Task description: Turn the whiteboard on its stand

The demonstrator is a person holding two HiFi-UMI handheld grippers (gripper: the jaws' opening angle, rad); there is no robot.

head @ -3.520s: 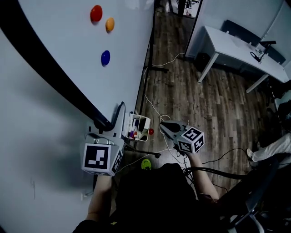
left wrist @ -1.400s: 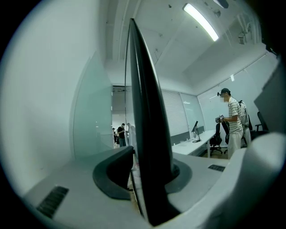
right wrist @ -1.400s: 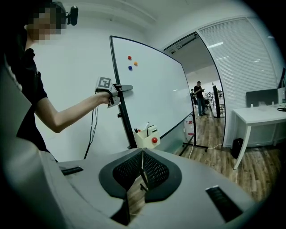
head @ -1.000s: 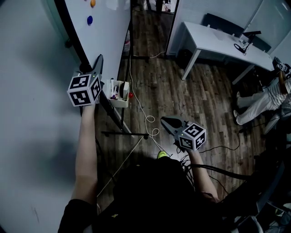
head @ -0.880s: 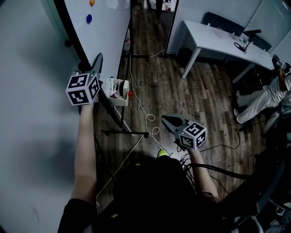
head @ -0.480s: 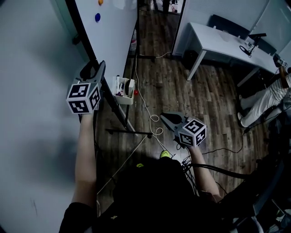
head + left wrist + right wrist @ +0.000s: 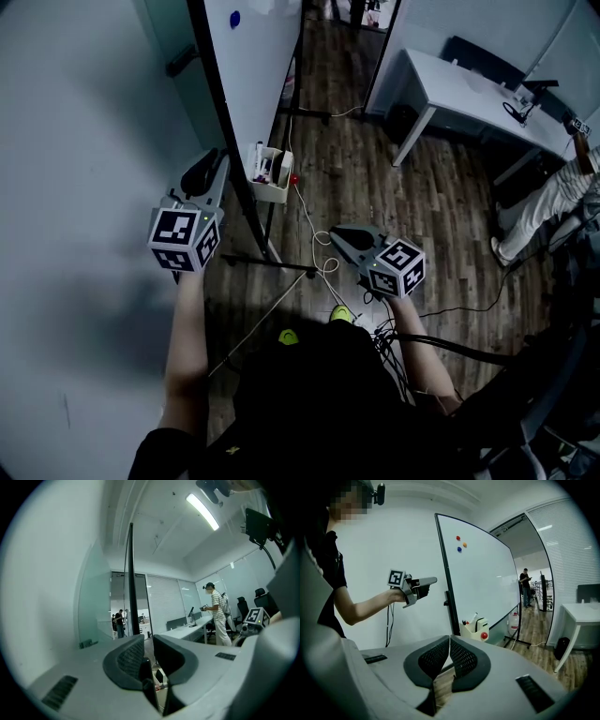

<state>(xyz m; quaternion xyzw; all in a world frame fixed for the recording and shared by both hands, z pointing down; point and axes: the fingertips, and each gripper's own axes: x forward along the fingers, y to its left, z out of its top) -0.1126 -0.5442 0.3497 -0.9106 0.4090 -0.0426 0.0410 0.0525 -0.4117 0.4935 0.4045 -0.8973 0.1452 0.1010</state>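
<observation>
**Beside the board's black edge: left jaws narrow, right jaws shut**

At 12 o'clock in the head view, the whiteboard stands almost edge-on. It is a smooth glossy white sheet in a thin black frame, on a dark tubular stand. At 9 o'clock of that frame, the left gripper points level, near the frame but apart from it. Its ribbed grey pads have just been closing to a narrow gap, with nothing between them. A boxy cream caddy sits at 3 o'clock from it. Further toward 4 o'clock, the right gripper hangs over the plank floor, its meshed pads pressed together and empty.
</observation>
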